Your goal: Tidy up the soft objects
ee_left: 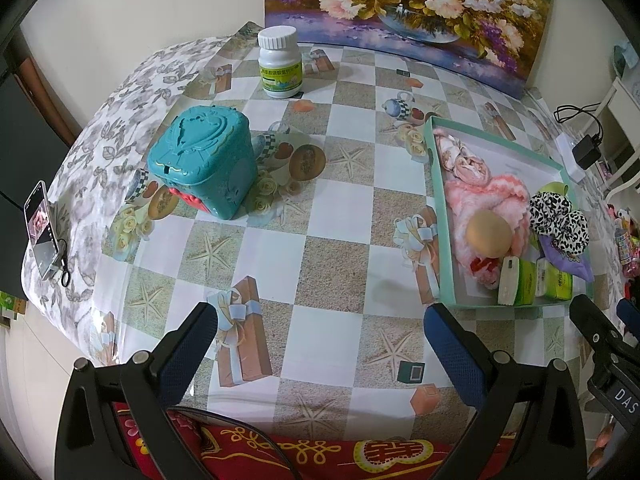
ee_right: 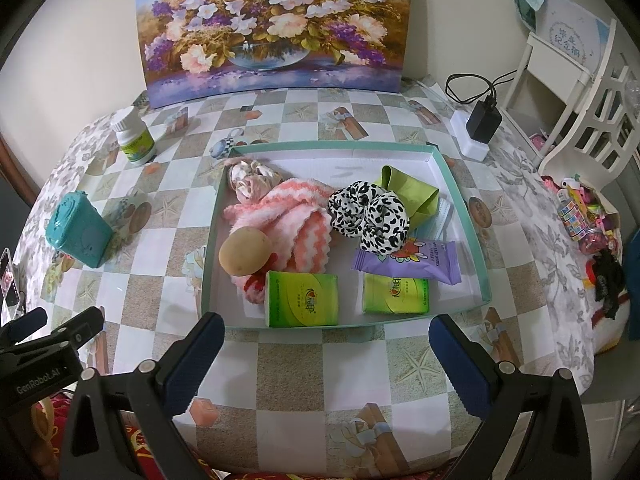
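Your checkered table [ee_right: 304, 364] holds a tray [ee_right: 464, 208] with a pink towel [ee_right: 288, 216] inside. Your left gripper [ee_left: 320, 336] and right gripper [ee_right: 326, 344] have fingers spread, holding nothing.

Potato [ee_right: 245, 250] on towel [ee_right: 296, 220] in tray [ee_right: 460, 188]

Partly hidden items and cut-off edges, both wrist views.

You see the pink towel [ee_right: 280, 216] only in part: the potato [ee_right: 245, 255] and the leopard scrunchie [ee_right: 370, 216] lie over it. The face mask [ee_right: 442, 218] shows just an edge under the green cloth [ee_right: 404, 192]. The purple packet [ee_right: 416, 258] has its top tucked beneath the scrunchie. Your bottle label [ee_left: 280, 76] is too small to read. The phone [ee_left: 40, 236] sits warped at the left rim, its screen unclear. The painting [ee_left: 408, 12] runs off the top edge. Your other gripper [ee_left: 608, 344] is cut off at the right; its jaws can't be judged there.
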The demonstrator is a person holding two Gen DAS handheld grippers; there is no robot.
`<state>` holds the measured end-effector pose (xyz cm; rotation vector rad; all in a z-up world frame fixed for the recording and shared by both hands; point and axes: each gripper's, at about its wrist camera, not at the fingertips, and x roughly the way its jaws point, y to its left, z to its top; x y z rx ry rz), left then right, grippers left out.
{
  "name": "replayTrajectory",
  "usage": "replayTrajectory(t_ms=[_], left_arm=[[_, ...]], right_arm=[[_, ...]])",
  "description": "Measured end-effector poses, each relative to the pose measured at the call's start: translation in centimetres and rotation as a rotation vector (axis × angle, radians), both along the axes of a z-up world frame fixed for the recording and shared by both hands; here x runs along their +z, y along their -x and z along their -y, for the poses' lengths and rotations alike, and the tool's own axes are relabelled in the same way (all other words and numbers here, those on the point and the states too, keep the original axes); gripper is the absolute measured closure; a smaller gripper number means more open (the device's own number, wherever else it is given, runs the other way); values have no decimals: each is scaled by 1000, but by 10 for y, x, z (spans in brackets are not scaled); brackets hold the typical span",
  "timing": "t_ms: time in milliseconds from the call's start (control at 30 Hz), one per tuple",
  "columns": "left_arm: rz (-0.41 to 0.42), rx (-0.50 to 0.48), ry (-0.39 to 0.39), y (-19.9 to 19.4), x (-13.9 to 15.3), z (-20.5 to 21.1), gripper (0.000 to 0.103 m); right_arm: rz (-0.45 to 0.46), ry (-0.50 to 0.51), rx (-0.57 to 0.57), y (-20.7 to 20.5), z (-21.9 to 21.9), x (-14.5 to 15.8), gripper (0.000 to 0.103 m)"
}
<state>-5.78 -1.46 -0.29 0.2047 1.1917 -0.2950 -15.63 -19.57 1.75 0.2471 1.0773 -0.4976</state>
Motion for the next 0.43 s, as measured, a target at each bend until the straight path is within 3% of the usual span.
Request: replayTrajectory(t_ms=[433], left_arm=[[36, 31, 28, 0, 5, -6, 0]], right_arm=[[-2, -2, -1, 0, 1, -1, 0]])
